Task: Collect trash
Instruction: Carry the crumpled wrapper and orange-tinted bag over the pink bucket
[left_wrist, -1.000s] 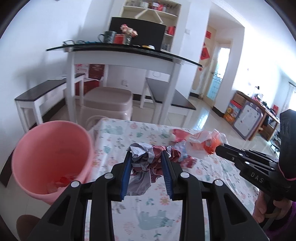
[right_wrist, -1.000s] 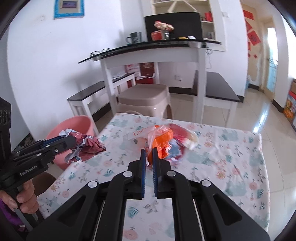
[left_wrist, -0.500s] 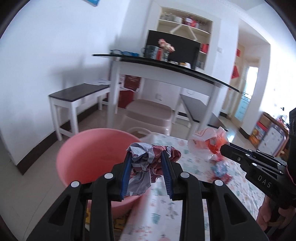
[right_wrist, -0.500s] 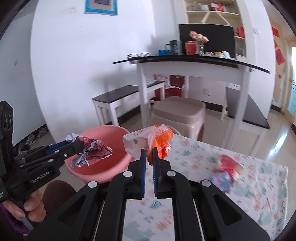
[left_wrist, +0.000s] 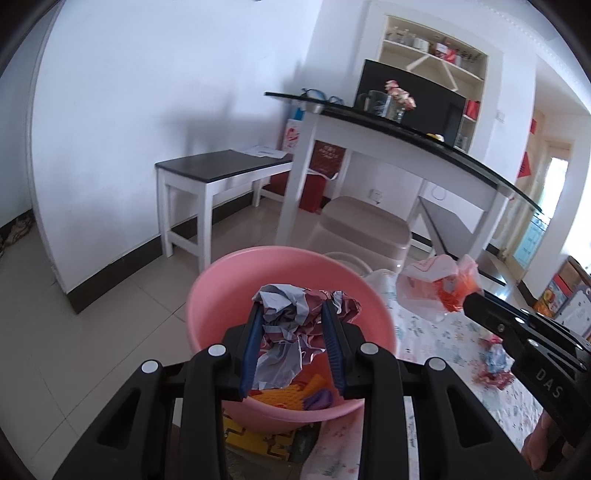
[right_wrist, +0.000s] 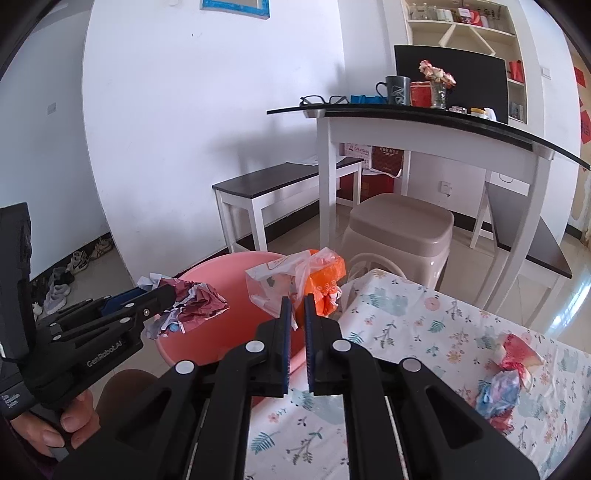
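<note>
Paper (left_wrist: 295, 314) wad clamped in left tool (left_wrist: 293, 325) above basin (left_wrist: 207, 295); right tool (right_wrist: 296, 306) pinches plastic bag (right_wrist: 295, 277).

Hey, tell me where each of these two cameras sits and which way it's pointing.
Left wrist: on the left gripper, looking along its fingers down into the pink basin; it holds crumpled paper; the right gripper shows at right.
Right wrist: on the right gripper, facing the basin and flowered table; it holds an orange bag; the left gripper and a hand show at left.
Shared: basin, both loads, beige stool.
</note>
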